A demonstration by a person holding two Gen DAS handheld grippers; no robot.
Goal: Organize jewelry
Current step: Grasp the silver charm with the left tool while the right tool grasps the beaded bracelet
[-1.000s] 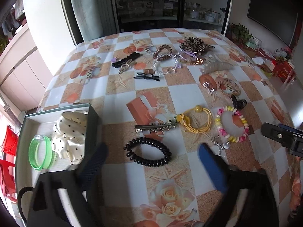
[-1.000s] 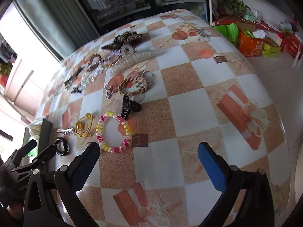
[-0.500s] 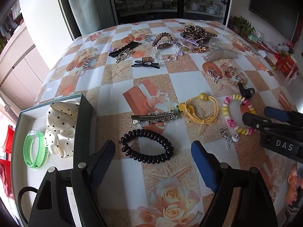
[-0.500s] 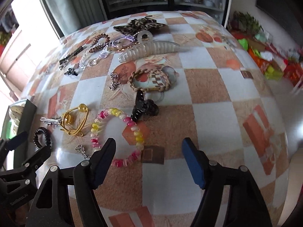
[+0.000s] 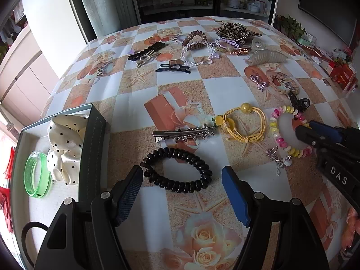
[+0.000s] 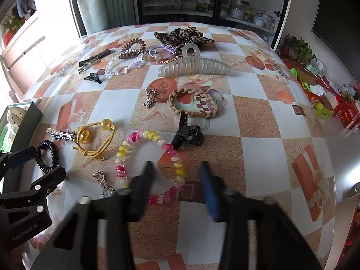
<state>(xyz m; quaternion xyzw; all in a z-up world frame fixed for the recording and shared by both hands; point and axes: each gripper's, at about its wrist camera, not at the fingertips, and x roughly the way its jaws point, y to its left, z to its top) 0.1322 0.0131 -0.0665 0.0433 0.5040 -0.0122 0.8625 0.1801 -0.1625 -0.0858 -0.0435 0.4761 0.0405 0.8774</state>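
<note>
A table [image 5: 135,94] under a glossy checkered oilcloth printed with roses, starfish and gift boxes fills both views, with glass-fronted shelves of small boxes behind it. White letters "DAS" show on the black body of the right gripper [image 5: 307,132] in the left wrist view; a faint, unreadable line of print runs along the left gripper [image 6: 37,159] in the right wrist view.

Both tools tilt steeply down toward the table. The left gripper's blue-padded jaws are closing but stand wide, the black spiral hair tie [image 5: 176,171] lying on the cloth between them, untouched. The right gripper's jaws are closing, blurred, astride the near arc of the pink-and-yellow bead bracelet [image 6: 153,164]; whether the pads press it yet cannot be told.

At the left edge sits a dark open box [image 5: 94,135] holding a cream polka-dot scrunchie [image 5: 65,144] and a translucent green bangle [image 5: 36,175]. A yellow cord hair tie [image 5: 243,123] and a spiked silver clip [image 5: 182,133] lie between the box and the bracelet.
</note>
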